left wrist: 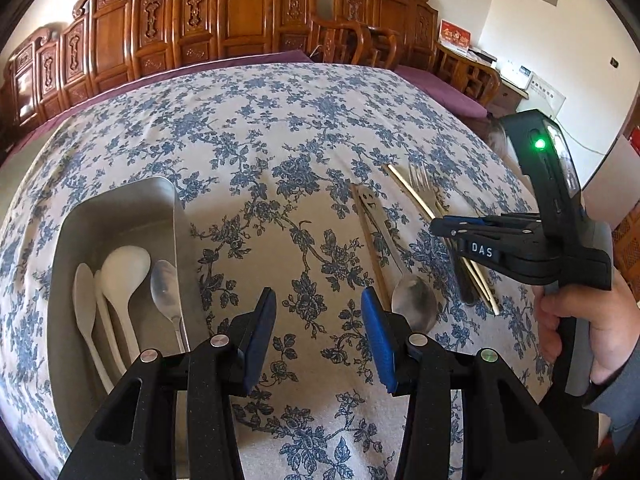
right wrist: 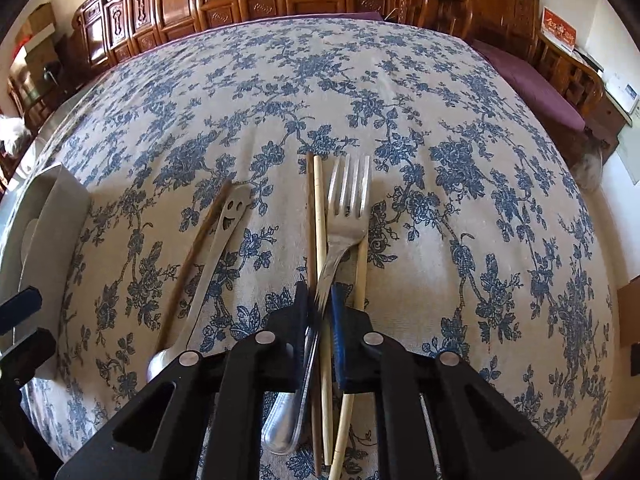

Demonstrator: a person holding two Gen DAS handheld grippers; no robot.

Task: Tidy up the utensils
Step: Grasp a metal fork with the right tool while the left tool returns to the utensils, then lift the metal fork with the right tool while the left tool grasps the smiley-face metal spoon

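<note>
**Fork pinched at the handle, tray waiting to one side**

Carved wooden screens line the far wall behind a wide table under a blue-flowered tablecloth. Take the metal tray as your landmark: it sits on the cloth at the left of both views, and in it lie white spoons and one metal spoon side by side.

Well apart from the tray, to its right, the loose utensils lie on the cloth. Nearest the tray is a metal spoon with a smiling face cut into its handle, with a dark chopstick along its tray side. Farther from the tray lies a fork among pale chopsticks.

Your right gripper points steeply down over that farther group. Its jaws are nearly together around the fork's narrow handle, and the blue pads appear to press it; a pale chopstick runs between the jaws too, so I judge it may come along. Your left gripper hovers between the tray and the face spoon, jaws partly apart and holding nothing.

The step in hand looks like picking up the fork. Next you would need to lift it free of the chopsticks and carry it leftward to the tray.
</note>
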